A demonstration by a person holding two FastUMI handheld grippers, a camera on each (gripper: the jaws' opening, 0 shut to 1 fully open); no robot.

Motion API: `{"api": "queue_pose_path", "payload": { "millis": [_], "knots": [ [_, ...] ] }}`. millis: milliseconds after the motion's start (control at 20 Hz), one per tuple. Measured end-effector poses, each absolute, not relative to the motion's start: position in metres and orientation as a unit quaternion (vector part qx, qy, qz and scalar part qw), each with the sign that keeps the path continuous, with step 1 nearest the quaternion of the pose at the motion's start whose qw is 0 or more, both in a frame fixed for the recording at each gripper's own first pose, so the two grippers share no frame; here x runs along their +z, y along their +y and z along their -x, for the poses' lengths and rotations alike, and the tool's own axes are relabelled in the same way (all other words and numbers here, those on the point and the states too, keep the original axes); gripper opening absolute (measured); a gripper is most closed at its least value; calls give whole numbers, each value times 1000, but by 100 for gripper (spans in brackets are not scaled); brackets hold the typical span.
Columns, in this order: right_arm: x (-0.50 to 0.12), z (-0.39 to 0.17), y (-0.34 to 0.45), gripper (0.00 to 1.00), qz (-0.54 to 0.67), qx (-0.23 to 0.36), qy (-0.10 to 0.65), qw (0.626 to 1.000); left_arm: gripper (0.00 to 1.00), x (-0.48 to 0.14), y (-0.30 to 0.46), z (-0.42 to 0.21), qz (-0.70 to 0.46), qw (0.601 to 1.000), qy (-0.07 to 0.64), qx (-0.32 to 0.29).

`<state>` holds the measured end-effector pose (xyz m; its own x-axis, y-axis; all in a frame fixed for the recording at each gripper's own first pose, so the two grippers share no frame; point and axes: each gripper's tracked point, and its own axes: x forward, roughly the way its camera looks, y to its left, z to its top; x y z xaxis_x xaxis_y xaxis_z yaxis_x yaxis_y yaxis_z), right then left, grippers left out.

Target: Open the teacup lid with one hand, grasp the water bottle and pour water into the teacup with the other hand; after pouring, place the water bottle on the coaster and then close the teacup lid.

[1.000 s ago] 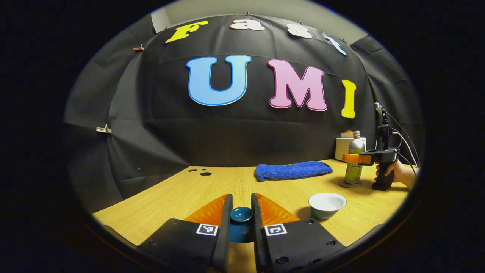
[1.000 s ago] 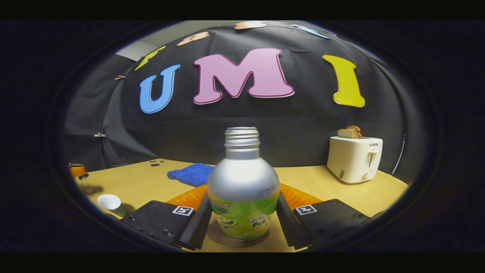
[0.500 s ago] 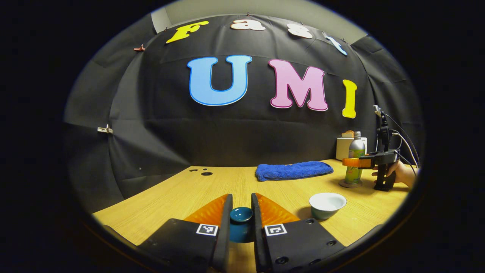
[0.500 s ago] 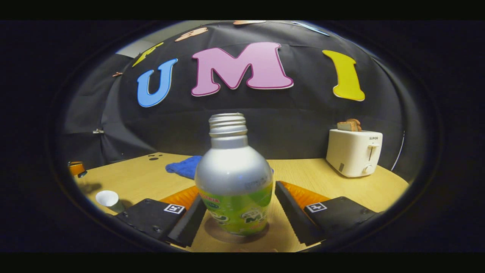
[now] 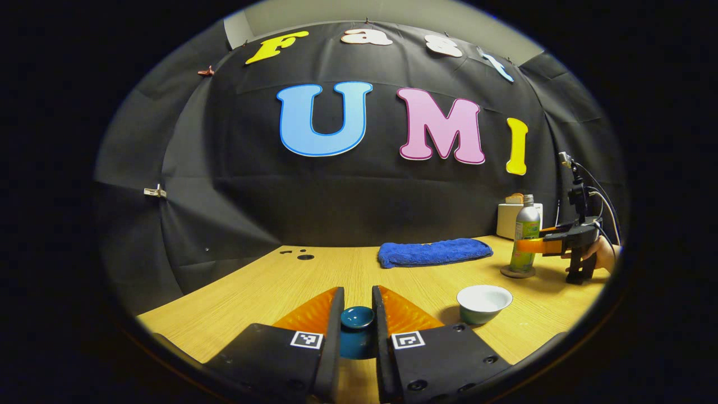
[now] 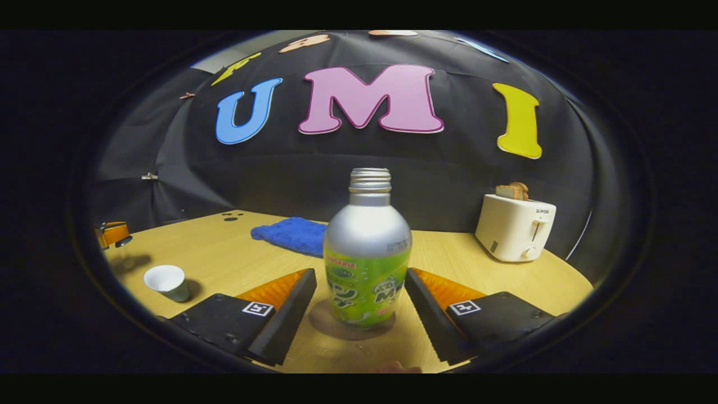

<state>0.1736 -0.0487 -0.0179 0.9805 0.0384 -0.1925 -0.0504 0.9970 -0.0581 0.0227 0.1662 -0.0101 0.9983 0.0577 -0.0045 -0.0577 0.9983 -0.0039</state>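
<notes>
A: In the left gripper view, how does the left gripper (image 5: 358, 314) sit?

B: Low over the wooden table (image 5: 263, 286), level, both fingers pressed on the dark teal lid (image 5: 357, 317). At 2 o'clock the open teacup (image 5: 484, 303) stands with a pale inside; I cannot tell what it holds. Farther at 2 o'clock the water bottle (image 5: 524, 235) stands upright on the coaster (image 5: 517, 272), the right gripper (image 5: 530, 245) beside it, a hand (image 5: 603, 255) on its handle. A blue towel (image 5: 433, 251) lies at 1 o'clock.

A: And the right gripper view?

B: The right gripper (image 6: 360, 286) is spread wide, level, its fingers apart from the water bottle (image 6: 367, 261), which stands uncapped on the coaster (image 6: 336, 325). The teacup (image 6: 166, 281) is at 9 o'clock, the blue towel (image 6: 294, 234) at 11, a white toaster (image 6: 516, 229) with bread at 2.
</notes>
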Motion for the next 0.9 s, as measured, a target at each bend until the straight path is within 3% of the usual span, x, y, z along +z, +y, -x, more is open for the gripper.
{"api": "queue_pose_path", "payload": {
  "millis": [650, 900],
  "knots": [
    [21, -61, -53, 96, 26, 6, 30, 999, 30, -10, 147, -20, -22, 1000, 3, 10],
    [22, -46, -51, 94, 28, 7, 21, 999, 30, 7, 96, -26, -15, 999, -8, -36]
  ]
}}
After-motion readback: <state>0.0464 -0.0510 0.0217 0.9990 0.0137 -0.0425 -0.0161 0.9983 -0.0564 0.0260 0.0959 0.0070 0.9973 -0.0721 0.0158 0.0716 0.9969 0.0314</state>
